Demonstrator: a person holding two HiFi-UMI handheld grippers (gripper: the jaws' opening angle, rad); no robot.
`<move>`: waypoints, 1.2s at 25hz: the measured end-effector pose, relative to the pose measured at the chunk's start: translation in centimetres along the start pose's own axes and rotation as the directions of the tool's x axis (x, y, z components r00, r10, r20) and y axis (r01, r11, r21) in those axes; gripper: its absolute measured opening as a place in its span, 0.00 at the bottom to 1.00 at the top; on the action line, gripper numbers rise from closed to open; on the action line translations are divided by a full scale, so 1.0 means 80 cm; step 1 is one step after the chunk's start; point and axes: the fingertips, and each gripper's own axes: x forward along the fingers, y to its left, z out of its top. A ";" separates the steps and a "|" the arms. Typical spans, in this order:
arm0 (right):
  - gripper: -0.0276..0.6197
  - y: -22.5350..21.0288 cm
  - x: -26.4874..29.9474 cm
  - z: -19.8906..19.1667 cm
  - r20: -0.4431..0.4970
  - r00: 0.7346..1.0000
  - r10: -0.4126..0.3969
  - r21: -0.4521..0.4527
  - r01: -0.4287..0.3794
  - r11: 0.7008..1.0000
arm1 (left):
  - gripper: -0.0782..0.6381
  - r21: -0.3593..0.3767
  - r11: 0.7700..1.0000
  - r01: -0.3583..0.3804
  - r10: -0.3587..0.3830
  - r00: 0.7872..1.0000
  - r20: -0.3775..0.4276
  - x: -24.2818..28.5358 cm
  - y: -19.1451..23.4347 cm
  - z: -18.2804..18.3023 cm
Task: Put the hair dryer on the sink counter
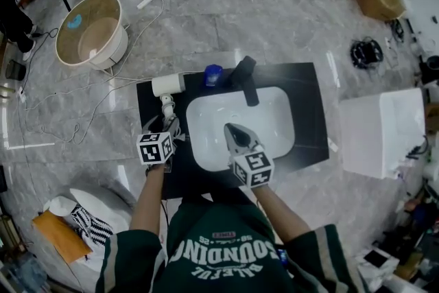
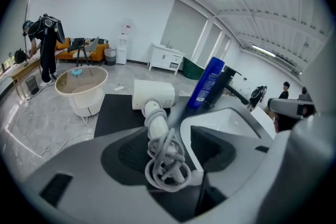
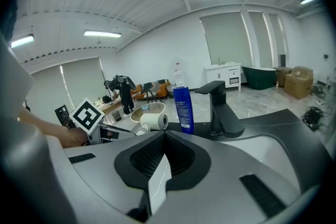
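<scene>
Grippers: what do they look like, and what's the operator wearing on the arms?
The left gripper and right gripper match: grey bodies, black ribbed jaw pads, each topped by a white cube with black square markers. The sleeves are dark green with striped bands.

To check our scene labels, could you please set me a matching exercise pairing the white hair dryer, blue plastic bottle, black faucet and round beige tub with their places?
1 white hair dryer
2 blue plastic bottle
3 black faucet
4 round beige tub

A on the grey floor
B behind the white basin's middle
C lying on the black counter, left of the basin
D upright at the basin's back left corner

Pairs: 1-C; 2-D; 3-B; 4-A
</scene>
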 end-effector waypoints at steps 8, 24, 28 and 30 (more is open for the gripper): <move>0.04 0.015 -0.027 0.013 0.072 0.997 -0.021 -0.002 0.021 1.000 | 0.20 0.123 0.992 0.027 -0.038 0.995 0.091 -0.074 -0.039 0.015; 0.04 0.049 -0.092 0.030 0.172 0.984 -0.046 -0.077 0.060 0.995 | 0.11 0.294 0.955 0.041 -0.133 0.944 0.301 -0.202 -0.107 0.038; 0.04 0.053 -0.104 0.031 0.196 0.979 -0.059 -0.076 0.075 0.994 | 0.11 0.307 0.950 0.047 -0.143 0.944 0.298 -0.211 -0.111 0.031; 0.04 0.055 -0.107 0.030 0.203 0.977 -0.059 -0.074 0.075 0.994 | 0.11 0.311 0.949 0.049 -0.146 0.944 0.296 -0.215 -0.113 0.026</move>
